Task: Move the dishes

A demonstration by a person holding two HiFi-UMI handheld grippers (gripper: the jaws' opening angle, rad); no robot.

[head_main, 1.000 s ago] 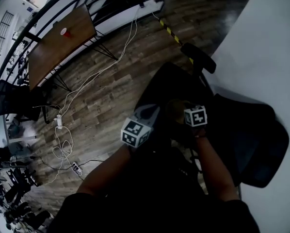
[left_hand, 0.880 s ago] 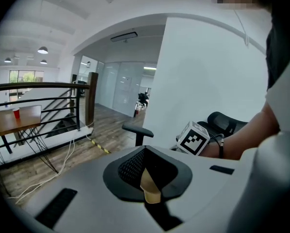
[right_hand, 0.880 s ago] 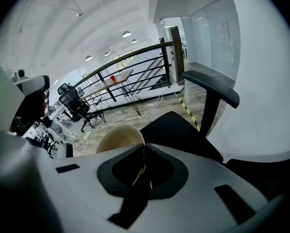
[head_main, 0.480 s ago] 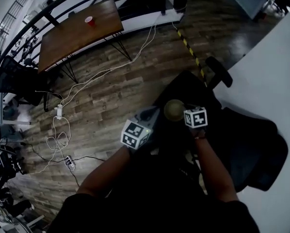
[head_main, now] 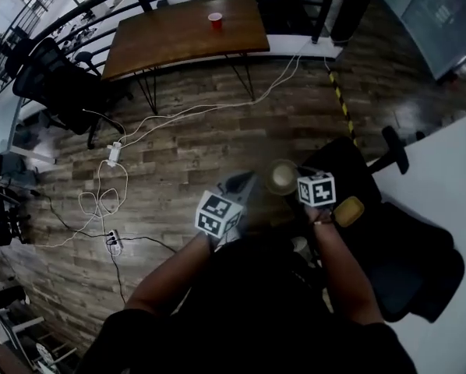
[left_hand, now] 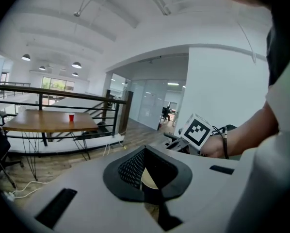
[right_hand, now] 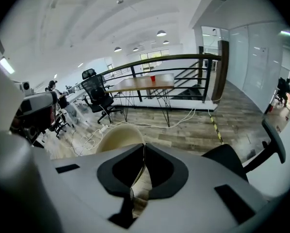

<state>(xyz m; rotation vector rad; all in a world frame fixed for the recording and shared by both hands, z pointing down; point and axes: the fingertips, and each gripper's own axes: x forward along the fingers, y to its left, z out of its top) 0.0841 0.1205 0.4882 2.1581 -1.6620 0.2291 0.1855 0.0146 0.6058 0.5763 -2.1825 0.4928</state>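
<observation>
The head view is dim. Dark clothing fills its lower half as a near-black mass, while the white surface point(head_main: 447, 166) along the right side is washed out. The wooden floor point(head_main: 186, 154) is mid-toned with a faint sheen. The bowl point(head_main: 281, 176) is soft and smeared. Straight lines bow hard toward the frame edges.

Both gripper views are bright, lit by glowing ceiling lamps point(left_hand: 76, 65) and a far window point(left_hand: 57, 84), with a strip light point(right_hand: 6, 65) flaring. Their corners are black. The left hand-held gripper point(left_hand: 146, 171) and the right hand-held gripper point(right_hand: 142, 171) sit close to the lens and look soft.
</observation>
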